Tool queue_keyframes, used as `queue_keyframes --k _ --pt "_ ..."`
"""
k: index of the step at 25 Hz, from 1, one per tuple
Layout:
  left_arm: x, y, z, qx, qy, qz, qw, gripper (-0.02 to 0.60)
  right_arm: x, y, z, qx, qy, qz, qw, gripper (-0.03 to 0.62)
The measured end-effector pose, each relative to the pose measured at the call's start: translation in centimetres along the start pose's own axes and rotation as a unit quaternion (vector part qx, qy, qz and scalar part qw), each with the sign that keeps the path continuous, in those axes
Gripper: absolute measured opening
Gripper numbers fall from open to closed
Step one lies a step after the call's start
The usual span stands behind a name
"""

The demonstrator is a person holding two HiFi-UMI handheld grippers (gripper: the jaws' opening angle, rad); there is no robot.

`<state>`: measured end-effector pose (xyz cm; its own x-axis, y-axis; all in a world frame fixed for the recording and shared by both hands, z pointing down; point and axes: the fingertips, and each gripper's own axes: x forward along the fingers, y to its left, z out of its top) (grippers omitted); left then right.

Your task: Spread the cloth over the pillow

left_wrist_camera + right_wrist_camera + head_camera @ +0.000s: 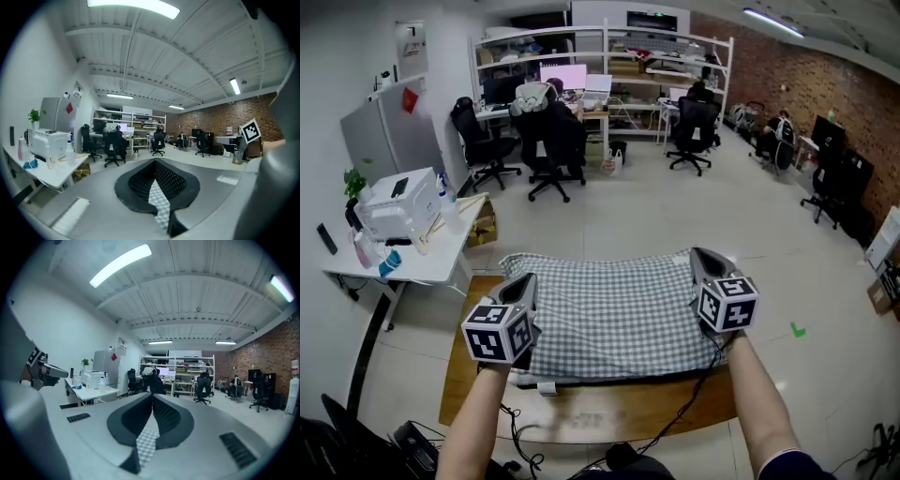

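A grey-and-white checked cloth is held stretched out above a wooden table. My left gripper is shut on the cloth's left corner, and a strip of checked cloth shows pinched between its jaws. My right gripper is shut on the right corner, with checked cloth clamped between its jaws too. Both grippers are raised and point nearly level toward the room. A dark edge under the cloth's near side may be the pillow; most of it is hidden.
A white side table with a printer and bottles stands at the left. Office chairs, desks and shelves fill the back of the room. Cables trail over the wooden table's near edge.
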<state>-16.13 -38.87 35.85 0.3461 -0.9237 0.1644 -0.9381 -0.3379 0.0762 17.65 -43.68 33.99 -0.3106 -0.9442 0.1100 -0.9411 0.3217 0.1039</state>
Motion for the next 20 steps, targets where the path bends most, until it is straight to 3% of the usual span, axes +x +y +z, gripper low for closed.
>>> queue_keyframes --k 9,20 --pt "-4.7 -9.0 -0.7 -0.003 -0.018 -0.067 0.9976 0.006 -6.5 9.2 0.4 0.029 -0.022 0.055 0.998 0.0" --pt "-8.2 -15.2 -3.2 -0.011 -0.022 -0.132 0.991 0.006 -12.0 16.7 -2.1 0.045 -0.013 0.111 0.993 0.006"
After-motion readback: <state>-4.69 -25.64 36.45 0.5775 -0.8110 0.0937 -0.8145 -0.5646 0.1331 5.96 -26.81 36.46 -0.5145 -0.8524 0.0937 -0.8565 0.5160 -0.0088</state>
